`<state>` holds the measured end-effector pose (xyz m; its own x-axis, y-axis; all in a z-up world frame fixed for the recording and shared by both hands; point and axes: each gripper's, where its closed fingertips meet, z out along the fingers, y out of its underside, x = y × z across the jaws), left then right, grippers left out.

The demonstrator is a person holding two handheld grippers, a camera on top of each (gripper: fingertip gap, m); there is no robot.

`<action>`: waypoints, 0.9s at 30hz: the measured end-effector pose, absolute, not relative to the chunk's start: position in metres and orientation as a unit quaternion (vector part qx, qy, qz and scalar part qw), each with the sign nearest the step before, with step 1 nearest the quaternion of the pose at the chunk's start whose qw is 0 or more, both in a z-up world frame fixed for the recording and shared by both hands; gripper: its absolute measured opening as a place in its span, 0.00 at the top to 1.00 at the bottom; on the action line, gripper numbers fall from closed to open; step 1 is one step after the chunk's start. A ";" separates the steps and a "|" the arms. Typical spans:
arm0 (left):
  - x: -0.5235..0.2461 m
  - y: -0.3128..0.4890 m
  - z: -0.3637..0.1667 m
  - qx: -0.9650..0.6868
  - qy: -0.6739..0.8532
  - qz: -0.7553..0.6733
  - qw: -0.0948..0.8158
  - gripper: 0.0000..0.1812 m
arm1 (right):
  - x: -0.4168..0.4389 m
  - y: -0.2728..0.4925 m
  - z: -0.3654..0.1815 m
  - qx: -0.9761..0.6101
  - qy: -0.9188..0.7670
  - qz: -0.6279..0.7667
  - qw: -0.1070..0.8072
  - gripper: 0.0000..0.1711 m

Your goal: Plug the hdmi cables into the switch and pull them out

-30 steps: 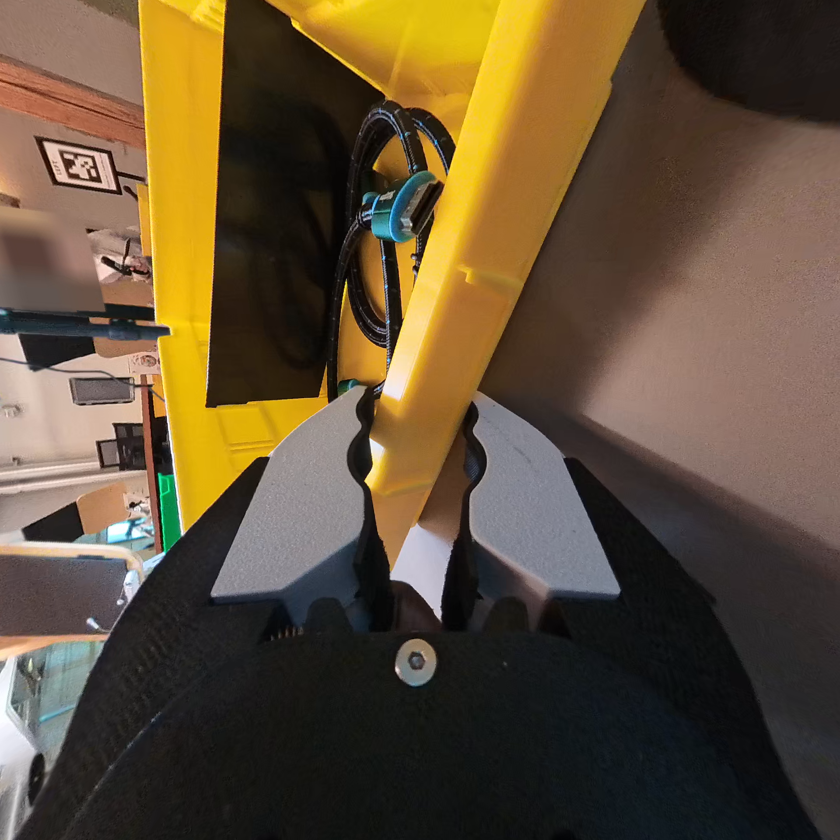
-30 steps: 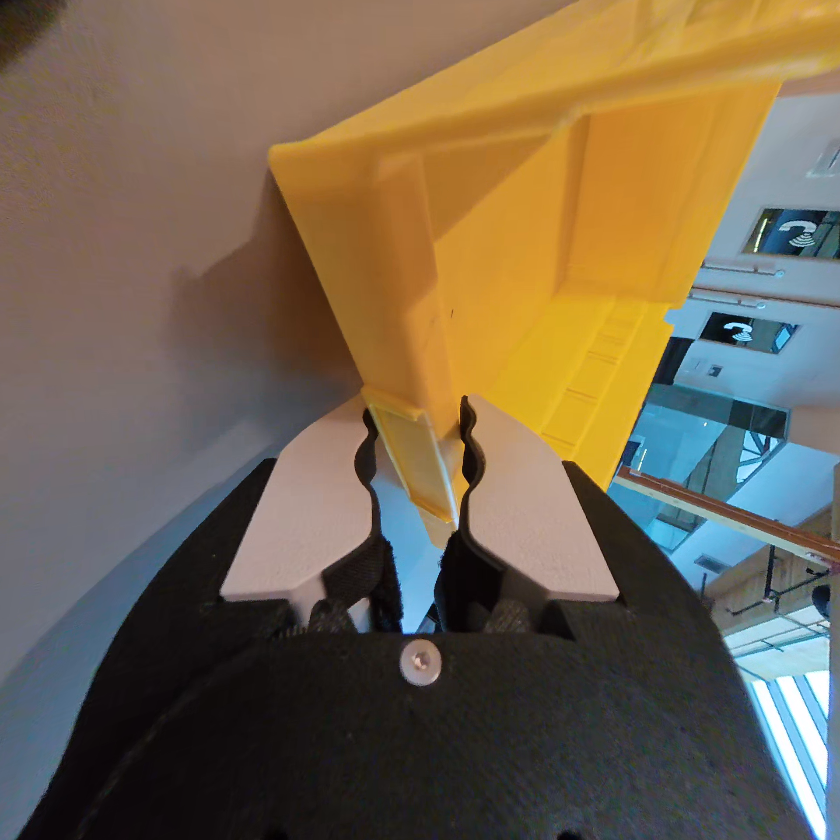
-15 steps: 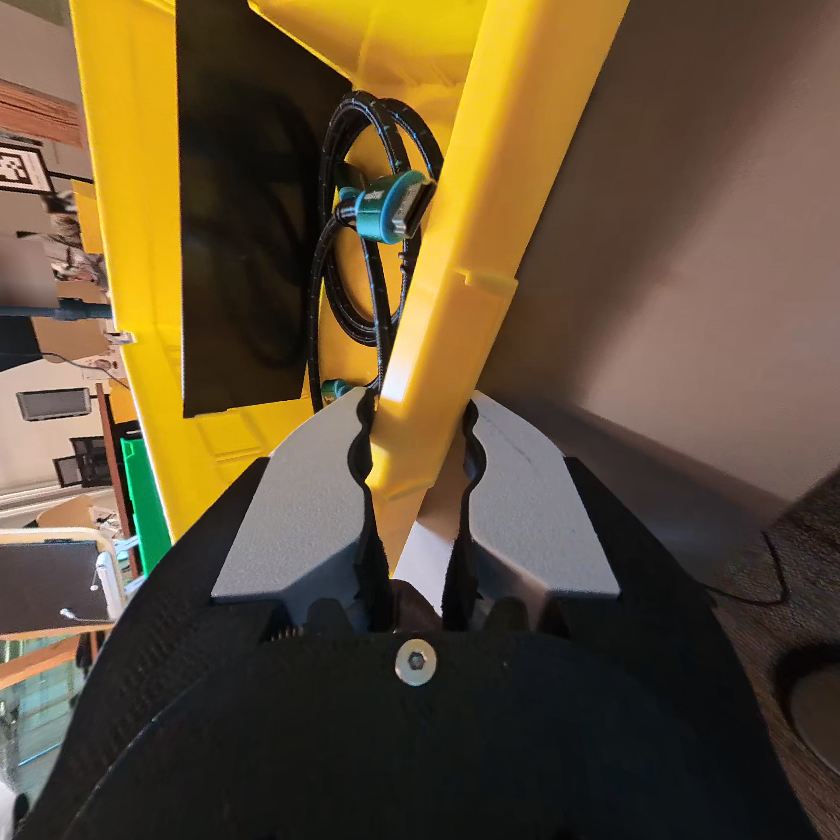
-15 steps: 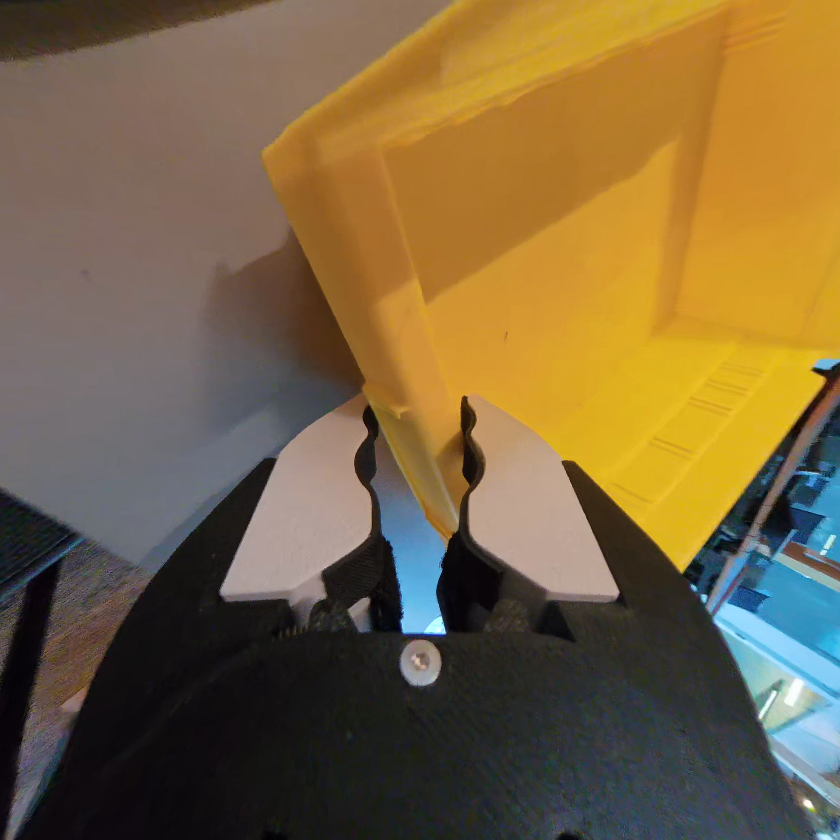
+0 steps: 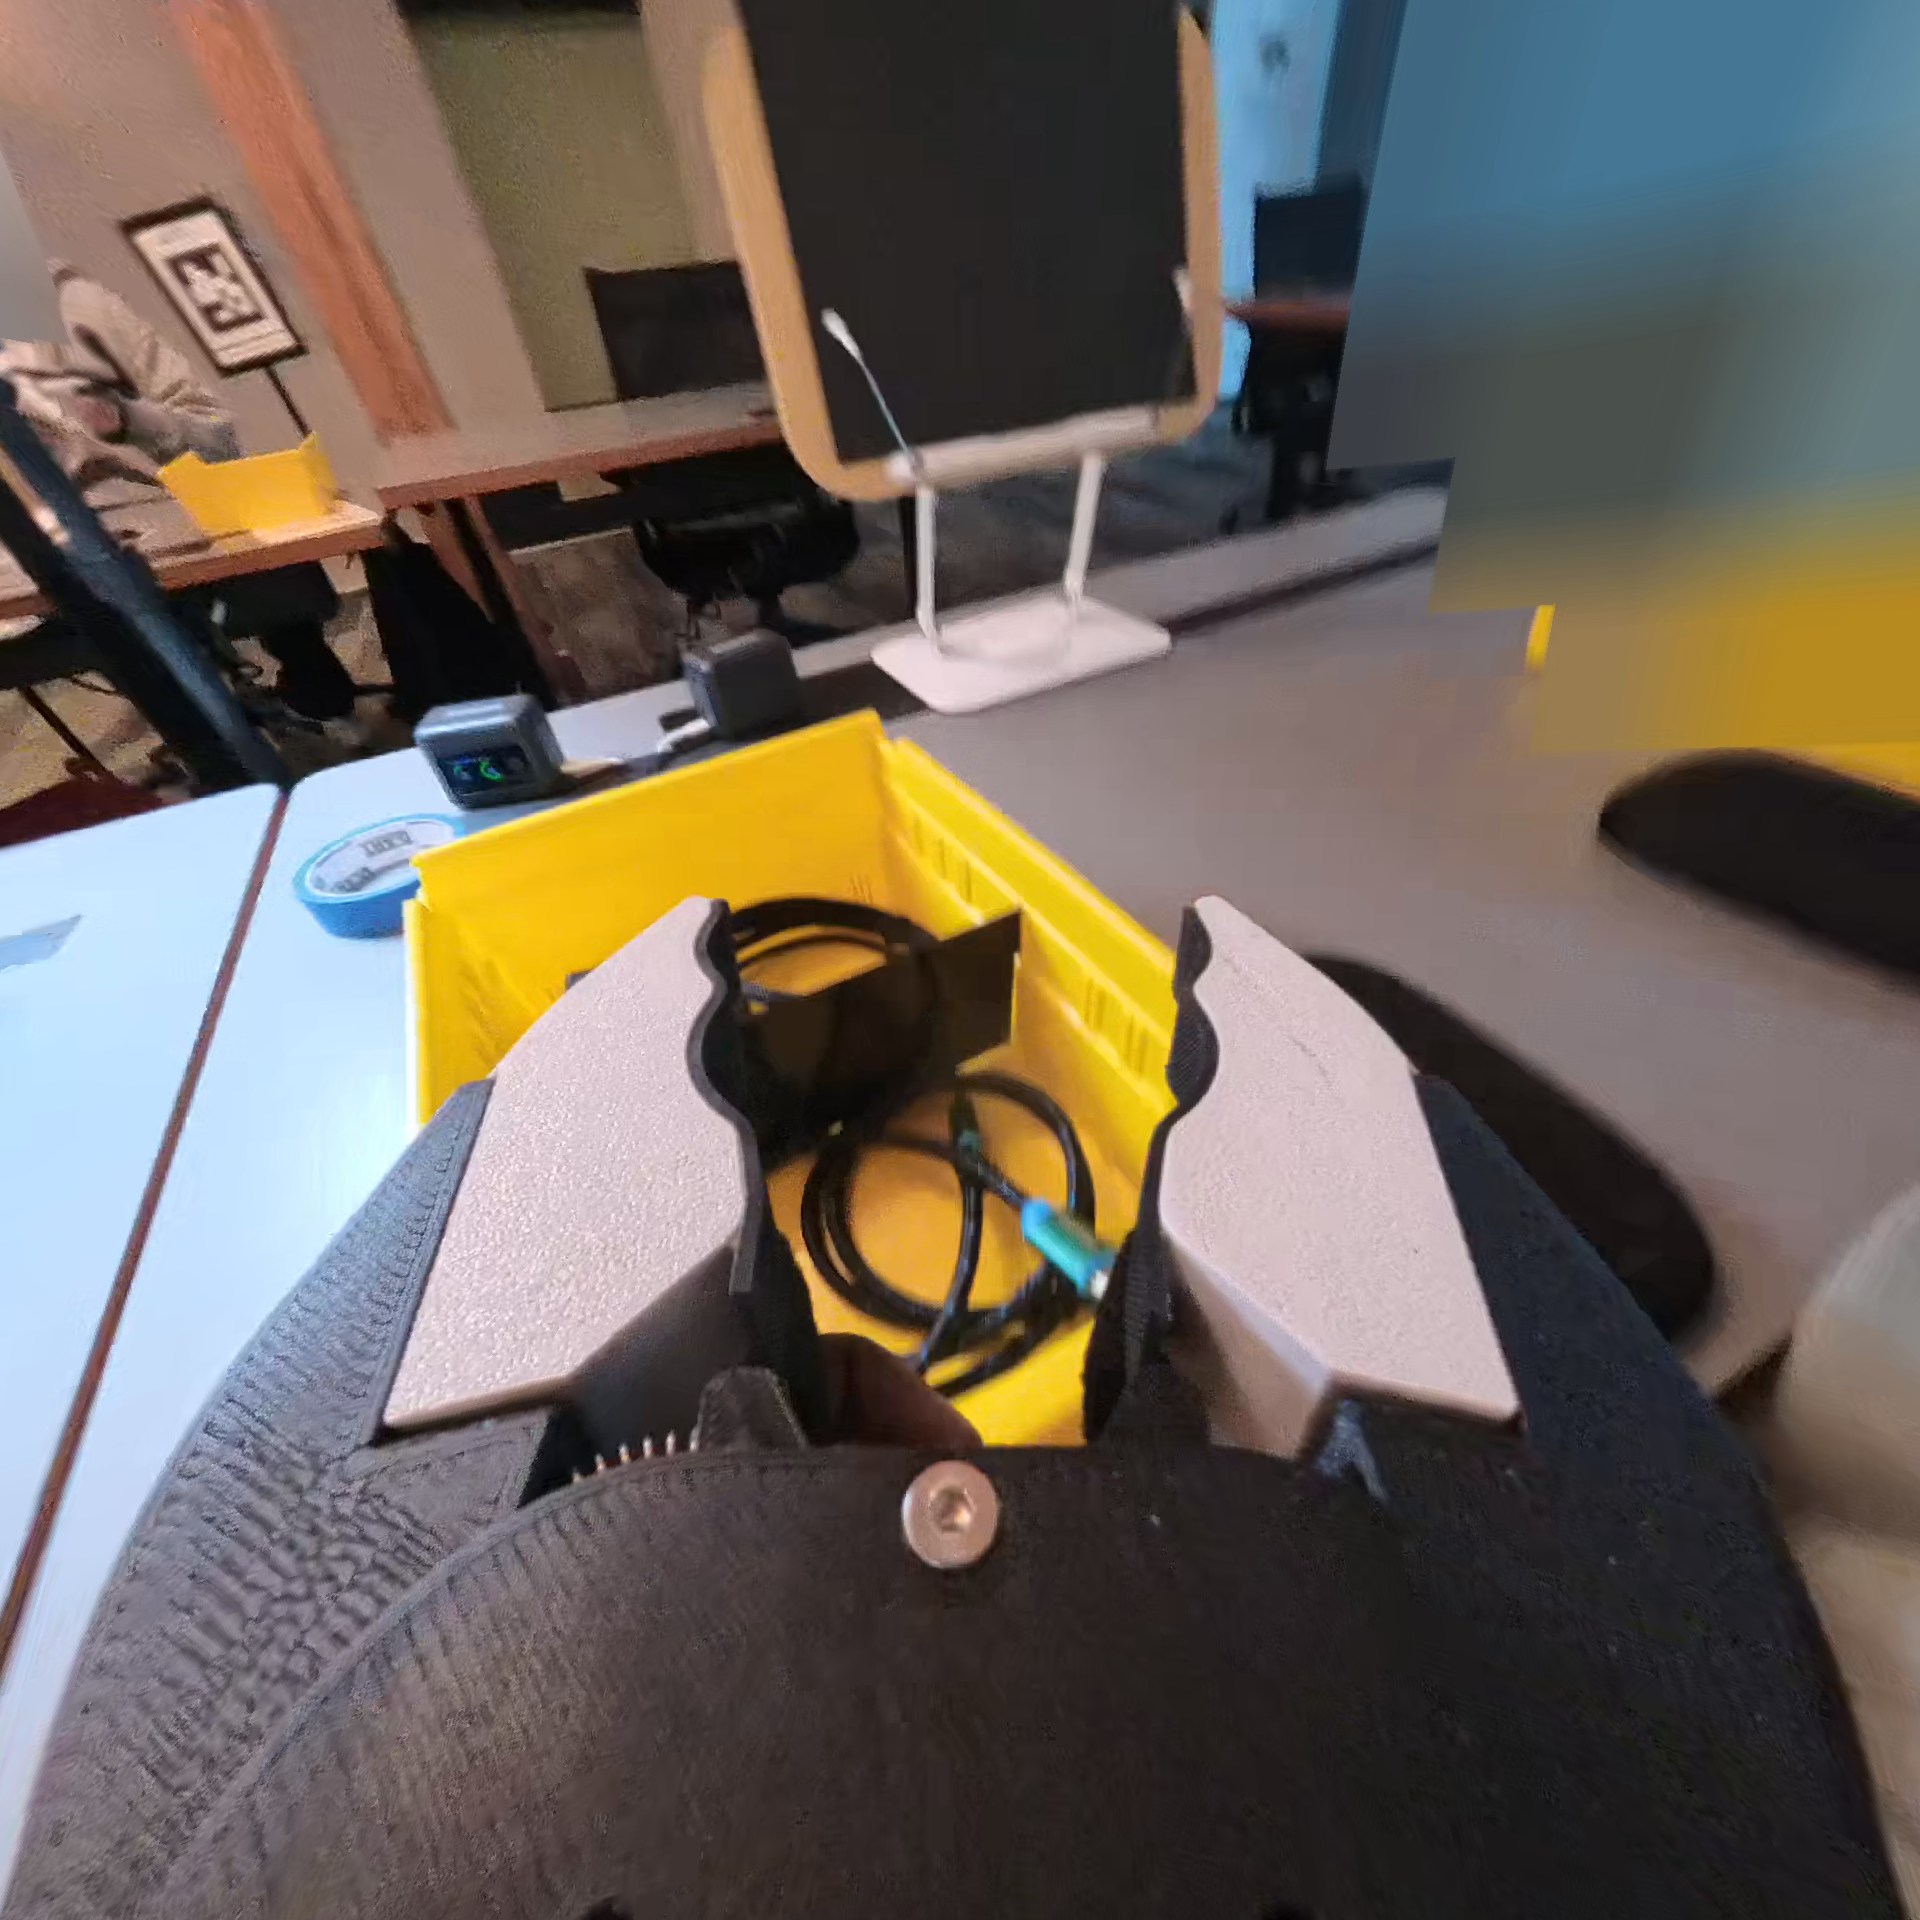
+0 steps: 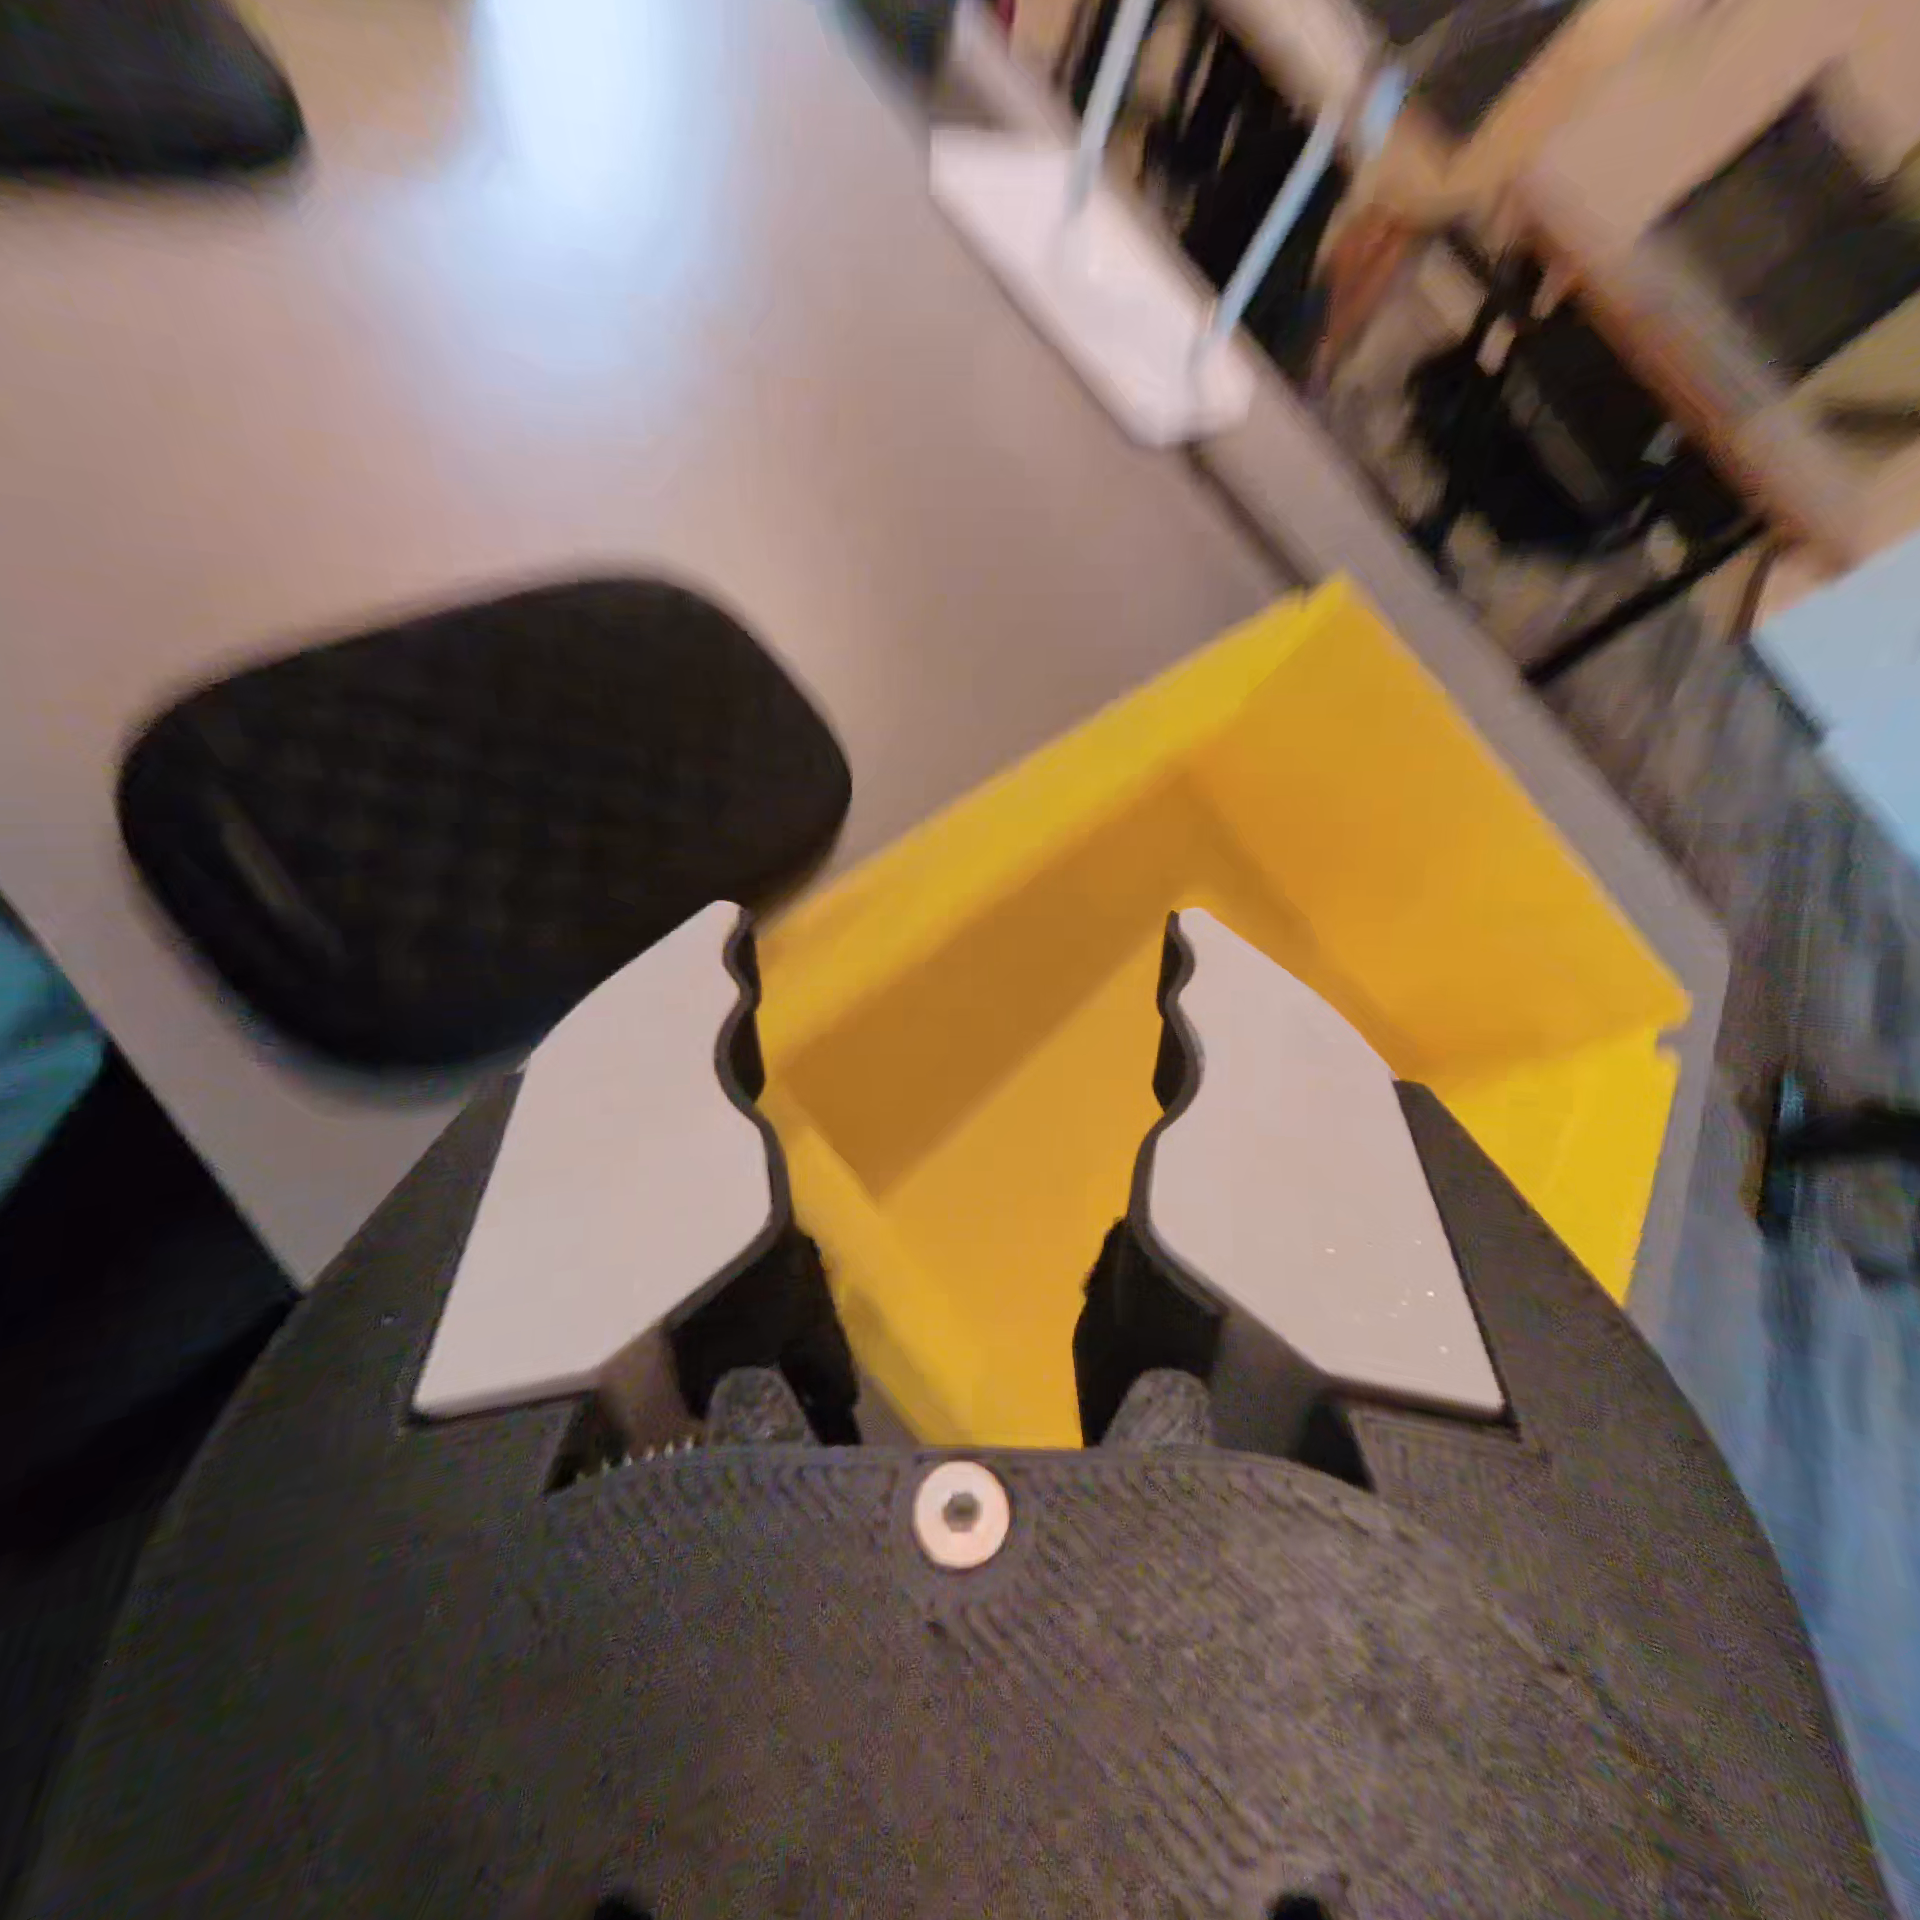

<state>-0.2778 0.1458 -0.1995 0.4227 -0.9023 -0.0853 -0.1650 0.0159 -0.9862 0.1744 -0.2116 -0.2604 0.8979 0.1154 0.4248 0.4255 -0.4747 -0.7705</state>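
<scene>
A yellow bin [image 5: 644,842] stands upright on the grey table. Inside it lie a black switch box [image 5: 883,1013] and coiled black HDMI cables [image 5: 904,1236] with a teal plug [image 5: 1060,1242]. My left gripper [image 5: 951,925] is open and empty, just above the bin's near side. In the right wrist view a yellow bin [image 6: 1351,831] shows only bare walls and floor. My right gripper [image 6: 961,925] is open and empty, over its near corner. The view is blurred.
A blue tape roll [image 5: 364,868] and a small dark device [image 5: 488,748] sit behind the bin. A framed black panel on a white stand [image 5: 997,644] is at the back. Black oval pads [image 6: 468,810] lie on the table [image 5: 1351,831] to the right.
Both grippers have let go of the bin walls and opened. The bins, held tilted before, now stand upright on the table, with the grippers pulled back above them.
</scene>
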 end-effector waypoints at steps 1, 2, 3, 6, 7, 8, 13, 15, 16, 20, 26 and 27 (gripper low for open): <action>-0.275 0.155 -0.190 -0.630 0.404 -0.344 0.566 0.56 | 0.167 -0.203 -0.246 -0.820 -0.168 -0.155 0.525 0.53; -0.270 0.164 -0.181 -0.640 0.382 -0.367 0.557 0.57 | 0.159 -0.195 -0.235 -0.801 -0.176 -0.153 0.552 0.50; -0.263 0.172 -0.175 -0.648 0.369 -0.392 0.539 0.57 | 0.153 -0.189 -0.227 -0.786 -0.184 -0.151 0.571 0.49; -0.238 0.194 -0.179 -0.682 0.407 -0.405 0.453 0.57 | 0.136 -0.174 -0.215 -0.762 -0.206 -0.135 0.598 0.48; -0.233 0.210 -0.188 -0.703 0.425 -0.377 0.428 0.57 | 0.132 -0.170 -0.214 -0.759 -0.214 -0.131 0.600 0.49; -0.231 0.227 -0.199 -0.726 0.441 -0.342 0.403 0.57 | 0.128 -0.167 -0.214 -0.758 -0.222 -0.130 0.600 0.49; -0.237 0.307 -0.263 -0.820 0.478 -0.153 0.276 0.58 | 0.119 -0.160 -0.217 -0.749 -0.238 -0.131 0.604 0.50; -0.236 0.317 -0.288 -0.834 0.488 -0.113 0.231 0.59 | 0.119 -0.163 -0.216 -0.747 -0.236 -0.140 0.606 0.51; -0.236 0.320 -0.299 -0.835 0.494 -0.093 0.223 0.59 | 0.119 -0.164 -0.215 -0.745 -0.234 -0.146 0.607 0.53; -0.232 0.331 -0.319 -0.835 0.493 -0.042 0.239 0.65 | 0.117 -0.171 -0.208 -0.731 -0.235 -0.161 0.620 0.58; -0.237 0.333 -0.337 -0.841 0.494 -0.003 0.222 0.70 | 0.118 -0.166 -0.202 -0.724 -0.248 -0.178 0.619 0.61; -0.237 0.334 -0.337 -0.843 0.490 -0.003 0.222 0.71 | 0.118 -0.164 -0.203 -0.723 -0.250 -0.179 0.618 0.61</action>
<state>-0.2366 0.3337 -0.3369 0.5207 -0.8268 -0.2129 -0.8245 -0.4223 -0.3767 0.1178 -0.1637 -0.2027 0.8106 0.1402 0.5685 0.5834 -0.1099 -0.8047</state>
